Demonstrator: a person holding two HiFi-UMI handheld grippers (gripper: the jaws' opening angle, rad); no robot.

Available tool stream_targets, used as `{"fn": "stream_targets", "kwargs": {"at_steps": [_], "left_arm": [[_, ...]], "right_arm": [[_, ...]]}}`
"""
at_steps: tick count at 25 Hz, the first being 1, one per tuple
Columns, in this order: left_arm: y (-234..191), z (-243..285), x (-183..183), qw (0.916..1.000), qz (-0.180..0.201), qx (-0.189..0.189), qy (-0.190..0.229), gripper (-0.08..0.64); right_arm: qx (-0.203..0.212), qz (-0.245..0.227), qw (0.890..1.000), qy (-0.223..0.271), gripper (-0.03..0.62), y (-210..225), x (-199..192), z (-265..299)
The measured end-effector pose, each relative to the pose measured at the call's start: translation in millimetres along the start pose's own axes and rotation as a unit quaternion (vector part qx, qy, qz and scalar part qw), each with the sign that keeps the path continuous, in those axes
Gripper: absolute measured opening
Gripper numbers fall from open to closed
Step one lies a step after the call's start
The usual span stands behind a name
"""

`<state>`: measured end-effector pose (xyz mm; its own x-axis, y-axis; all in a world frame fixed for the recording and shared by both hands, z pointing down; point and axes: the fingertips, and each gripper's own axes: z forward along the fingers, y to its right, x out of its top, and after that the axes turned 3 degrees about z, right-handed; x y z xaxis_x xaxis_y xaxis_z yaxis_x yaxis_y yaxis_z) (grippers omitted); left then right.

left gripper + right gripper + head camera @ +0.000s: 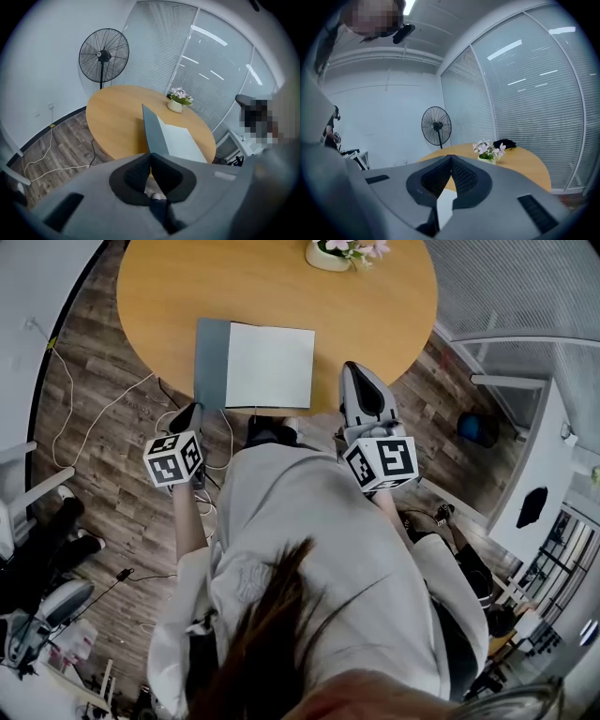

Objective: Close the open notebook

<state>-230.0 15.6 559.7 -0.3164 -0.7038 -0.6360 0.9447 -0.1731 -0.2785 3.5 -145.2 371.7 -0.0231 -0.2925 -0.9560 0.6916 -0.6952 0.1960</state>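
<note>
While the left gripper was clamped on the near edge of the grey cover, the notebook lay open at the near rim of the round table. Cover stood tilted up off the wood on the left, white page flat on the right. Spine ran away from the person, so by my read the cover needed to swing rightward over the page.

Left gripper was the one on it. Right gripper sat just off the page's right near corner, jaws closed on nothing, apart from the notebook.

Left gripper view showed what head view flattened: the cover rose as a steep wedge straight out of the pinched jaw tips, with the page beside it. Head view alone gave the layout and both grippers' sides.

Right gripper view showed only a sliver of white page under its jaws, plus flower pot, fan and a black item on the table's far side.
</note>
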Motion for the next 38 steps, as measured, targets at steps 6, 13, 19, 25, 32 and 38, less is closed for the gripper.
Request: {"fn": "stream_targets", "kwargs": {"at_steps": [6,13,19,25,32,38], "left_arm": [[15,-8,8,0.9996,0.023,0.008,0.012,0.023],[42,-15,19,0.9978,0.06,0.012,0.024,0.023],[70,-20,28,0.9952,0.088,0.003,0.041,0.023],[97,-17,33,0.9933,0.101,-0.007,0.054,0.023],[124,-10,38,0.9911,0.117,-0.034,0.053,0.022],[147,-1,35,0.9878,0.134,-0.065,0.046,0.022]], "right_arm": [[-0.005,0.006,1.0,0.012,0.003,12,-2,-21],[-0.012,0.014,0.999,0.03,0.003,26,0,-42],[-0.018,0.023,0.999,0.041,0.003,37,1,-55],[-0.018,0.024,0.999,0.044,0.003,50,-2,-61],[-0.023,0.024,0.998,0.046,0.003,60,1,-66],[-0.04,0.031,0.998,0.047,0.003,66,-2,-74]]}}
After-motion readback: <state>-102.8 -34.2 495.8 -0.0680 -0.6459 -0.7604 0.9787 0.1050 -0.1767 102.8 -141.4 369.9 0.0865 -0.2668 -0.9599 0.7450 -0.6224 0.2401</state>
